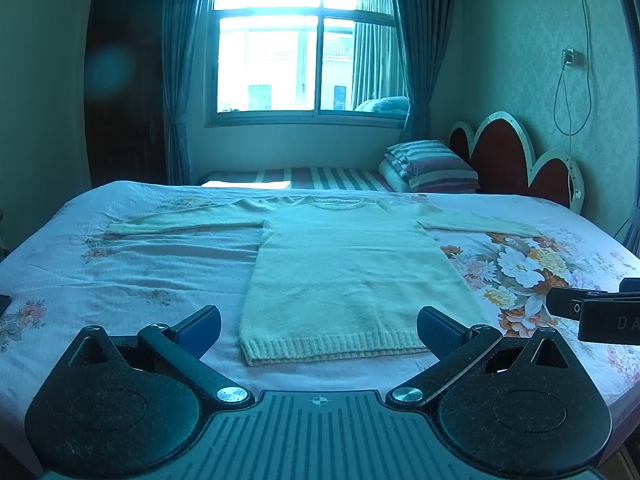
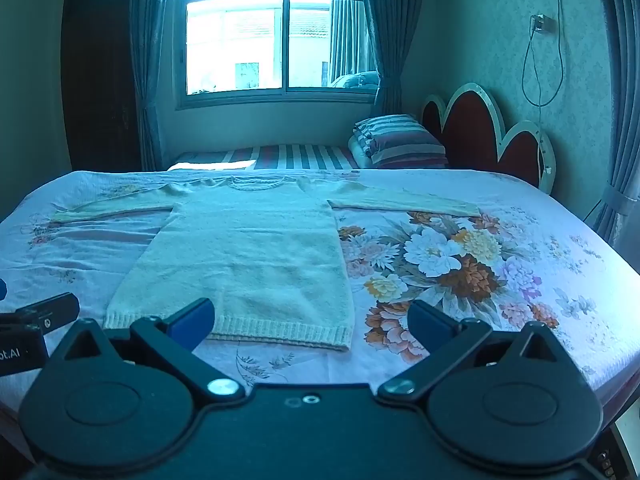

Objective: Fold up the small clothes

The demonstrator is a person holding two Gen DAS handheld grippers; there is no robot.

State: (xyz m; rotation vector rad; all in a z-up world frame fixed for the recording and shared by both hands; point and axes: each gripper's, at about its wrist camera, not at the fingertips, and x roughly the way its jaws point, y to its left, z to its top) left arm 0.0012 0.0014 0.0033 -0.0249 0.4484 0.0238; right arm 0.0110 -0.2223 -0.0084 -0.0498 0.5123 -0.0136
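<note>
A small cream knitted sweater point(image 1: 344, 268) lies flat on the bed, hem toward me, collar far, both sleeves spread out sideways. It also shows in the right wrist view point(image 2: 248, 256). My left gripper point(image 1: 320, 328) is open and empty, held just above the near hem. My right gripper point(image 2: 312, 322) is open and empty, over the hem's right corner. The right gripper shows at the right edge of the left wrist view point(image 1: 592, 312); the left gripper shows at the left edge of the right wrist view point(image 2: 36, 320).
The bed has a floral sheet point(image 2: 460, 264). A striped pillow and folded bedding point(image 1: 432, 166) lie near the red headboard point(image 1: 512, 160). A window with curtains point(image 1: 304, 40) is behind, a dark wardrobe point(image 1: 124, 80) at the far left.
</note>
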